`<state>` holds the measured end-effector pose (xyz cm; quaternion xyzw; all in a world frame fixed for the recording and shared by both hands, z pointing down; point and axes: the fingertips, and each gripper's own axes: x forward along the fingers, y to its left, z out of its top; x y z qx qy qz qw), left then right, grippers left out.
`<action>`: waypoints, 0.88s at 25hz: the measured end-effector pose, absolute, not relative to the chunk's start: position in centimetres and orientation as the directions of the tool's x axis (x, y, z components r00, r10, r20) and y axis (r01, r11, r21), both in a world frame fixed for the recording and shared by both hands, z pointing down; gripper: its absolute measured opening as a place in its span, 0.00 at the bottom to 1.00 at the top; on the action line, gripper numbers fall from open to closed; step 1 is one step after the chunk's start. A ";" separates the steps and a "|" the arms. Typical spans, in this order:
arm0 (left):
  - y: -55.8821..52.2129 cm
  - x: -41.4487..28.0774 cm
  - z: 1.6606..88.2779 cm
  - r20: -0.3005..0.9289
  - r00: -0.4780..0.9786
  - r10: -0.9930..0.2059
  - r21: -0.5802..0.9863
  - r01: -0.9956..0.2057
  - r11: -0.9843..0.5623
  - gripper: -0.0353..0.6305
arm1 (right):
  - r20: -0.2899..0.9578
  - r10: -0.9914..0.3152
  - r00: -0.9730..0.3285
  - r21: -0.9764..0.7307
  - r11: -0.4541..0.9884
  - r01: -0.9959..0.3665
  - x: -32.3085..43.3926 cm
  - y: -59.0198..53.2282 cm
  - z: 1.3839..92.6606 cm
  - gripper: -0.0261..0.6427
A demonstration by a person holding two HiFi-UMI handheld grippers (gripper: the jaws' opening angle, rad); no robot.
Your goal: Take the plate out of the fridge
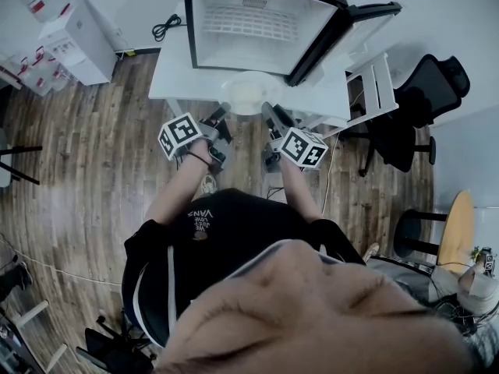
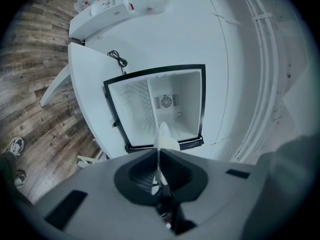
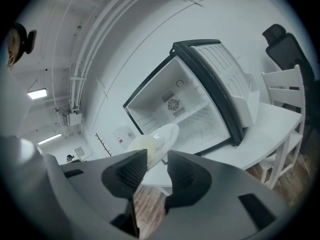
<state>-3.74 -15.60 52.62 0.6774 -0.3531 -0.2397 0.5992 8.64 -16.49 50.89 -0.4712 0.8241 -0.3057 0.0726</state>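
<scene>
The round white plate point(image 1: 249, 93) is out of the fridge point(image 1: 261, 22), above the white worktop point(image 1: 178, 75) in front of its open door point(image 1: 362, 29). Its rim is clenched edge-on in the left hand-held gripper point(image 2: 159, 153). The right hand-held gripper point(image 3: 156, 154) is released, jaws apart just beside the plate.

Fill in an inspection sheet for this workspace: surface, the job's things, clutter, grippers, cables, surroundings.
Surface: white table, carrying the fridge.
Job's things: fridge stands with its door open; the plate is outside it, held in front of the opening.
Clutter: nothing seen on the table.
Grippers: left gripper shut on the plate's rim; right gripper open, jaws apart next to the plate, not pressing on it.
Cables: black cord lying coiled on the table beside the fridge.
Surroundings: wood floor; black office chair and white chair at the table's right end.
</scene>
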 end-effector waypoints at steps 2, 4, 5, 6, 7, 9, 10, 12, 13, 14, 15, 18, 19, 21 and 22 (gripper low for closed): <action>-15.3 -3.8 52.6 0.098 0.633 -0.768 0.981 -0.193 -0.034 0.09 | 0.168 -0.818 -0.550 -0.572 0.373 -0.730 8.6 -16.2 50.9 0.24; -14.9 -3.9 52.6 0.098 0.630 -0.770 0.980 -0.194 -0.034 0.09 | 0.168 -0.815 -0.554 -0.573 0.376 -0.728 8.5 -15.8 50.9 0.24; -14.7 -3.9 52.6 0.099 0.628 -0.771 0.980 -0.195 -0.033 0.09 | 0.169 -0.814 -0.556 -0.573 0.378 -0.728 8.5 -15.7 50.9 0.24; -14.5 -3.9 52.6 0.100 0.627 -0.772 0.980 -0.195 -0.031 0.09 | 0.170 -0.813 -0.557 -0.572 0.379 -0.728 8.5 -15.5 50.9 0.24; -14.3 -3.9 52.7 0.102 0.626 -0.773 0.980 -0.196 -0.030 0.09 | 0.171 -0.812 -0.558 -0.571 0.379 -0.728 8.5 -15.4 50.9 0.24; -14.1 -3.7 52.8 0.104 0.624 -0.774 0.980 -0.197 -0.027 0.09 | 0.173 -0.810 -0.560 -0.571 0.381 -0.727 8.6 -15.2 51.1 0.24; -13.9 -3.7 52.9 0.104 0.623 -0.775 0.980 -0.197 -0.027 0.09 | 0.173 -0.809 -0.562 -0.571 0.382 -0.727 8.7 -15.0 51.2 0.24; -13.7 -3.5 53.0 0.106 0.622 -0.776 0.980 -0.199 -0.025 0.09 | 0.175 -0.807 -0.564 -0.571 0.383 -0.726 8.9 -14.8 51.4 0.24; -13.5 -3.4 53.1 0.107 0.621 -0.776 0.980 -0.200 -0.024 0.09 | 0.177 -0.806 -0.565 -0.572 0.383 -0.725 8.9 -14.7 51.5 0.24; -13.4 -3.4 53.2 0.109 0.621 -0.777 0.979 -0.201 -0.024 0.09 | 0.178 -0.805 -0.565 -0.572 0.383 -0.725 9.0 -14.5 51.5 0.24; -13.3 -3.4 53.2 0.110 0.620 -0.777 0.979 -0.202 -0.023 0.09 | 0.178 -0.805 -0.566 -0.573 0.383 -0.725 9.0 -14.4 51.6 0.24; -12.9 -3.1 53.3 0.113 0.617 -0.779 0.979 -0.203 -0.018 0.09 | 0.179 -0.802 -0.570 -0.575 0.384 -0.722 9.2 -14.1 51.7 0.24; -12.8 -3.0 53.4 0.114 0.616 -0.779 0.979 -0.202 -0.016 0.09 | 0.180 -0.801 -0.570 -0.576 0.384 -0.722 9.3 -14.0 51.7 0.24; -12.5 -2.9 53.4 0.116 0.615 -0.780 0.979 -0.202 -0.014 0.09 | 0.182 -0.801 -0.571 -0.577 0.383 -0.721 9.4 -13.8 51.9 0.24; -12.4 -2.9 53.5 0.116 0.615 -0.780 0.979 -0.202 -0.014 0.09 | 0.183 -0.801 -0.571 -0.578 0.382 -0.721 9.5 -13.6 51.9 0.24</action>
